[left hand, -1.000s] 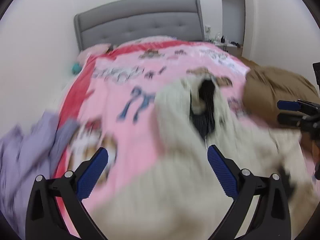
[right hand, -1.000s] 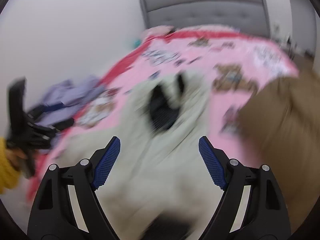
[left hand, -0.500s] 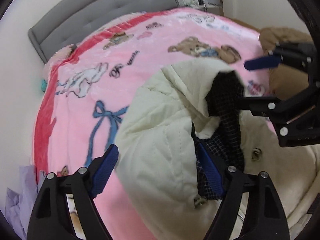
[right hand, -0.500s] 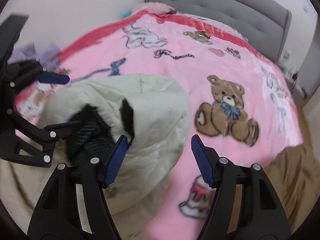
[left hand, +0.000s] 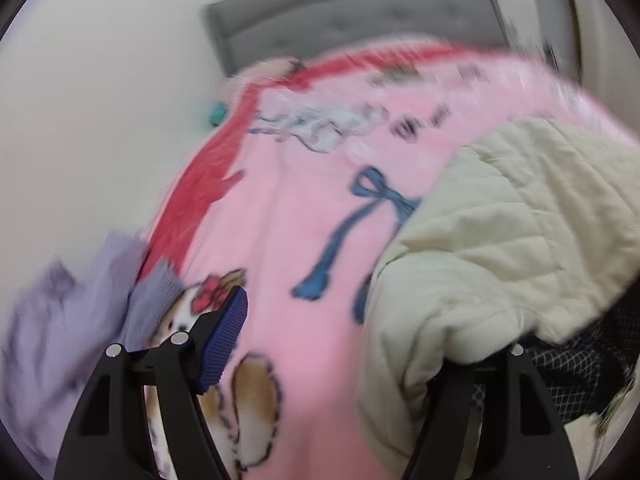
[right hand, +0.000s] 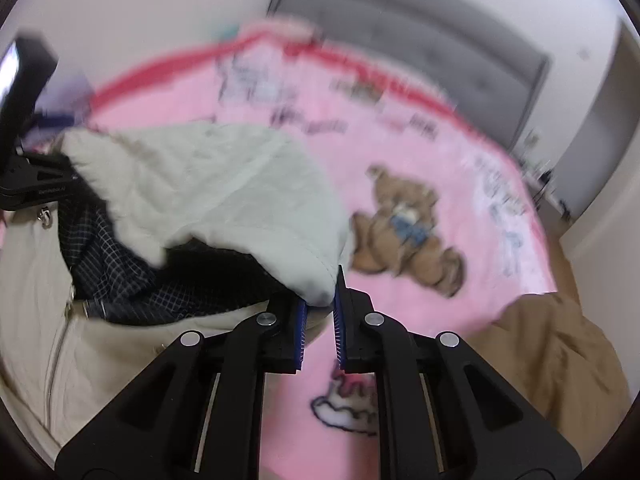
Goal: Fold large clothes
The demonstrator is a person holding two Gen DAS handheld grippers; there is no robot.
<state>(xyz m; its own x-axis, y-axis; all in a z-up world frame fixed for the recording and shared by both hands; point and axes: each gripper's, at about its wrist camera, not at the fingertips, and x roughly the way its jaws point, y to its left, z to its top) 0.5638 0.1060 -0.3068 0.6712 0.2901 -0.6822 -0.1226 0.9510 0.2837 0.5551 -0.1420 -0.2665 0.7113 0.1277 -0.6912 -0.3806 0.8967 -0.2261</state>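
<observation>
Your right gripper (right hand: 320,316) has its two blue-padded fingers drawn close together, pinching the edge of a cream quilted jacket (right hand: 208,184) between them. The jacket lies on a pink cartoon-print blanket (right hand: 472,248) that covers the bed, and its pale quilted panel is lifted and folded over, exposing a dark checked lining (right hand: 132,276) underneath. A zipper runs down the jacket's beige front at the lower left of the right wrist view. In the left wrist view, your left gripper (left hand: 352,340) stands with its fingers wide apart; one blue pad shows at the left over the blanket, while the other finger is buried under the jacket's quilted fabric (left hand: 500,240), so you cannot tell whether it is touching cloth on its inner face. The same gripper appears at the far left of the right wrist view, beside the jacket's raised edge. A lilac garment (left hand: 68,328) is heaped at the left edge of the bed, and a brown garment (right hand: 560,360) lies at the right. A grey upholstered headboard (left hand: 352,28) stands against the white wall behind. Both views are motion-blurred.
</observation>
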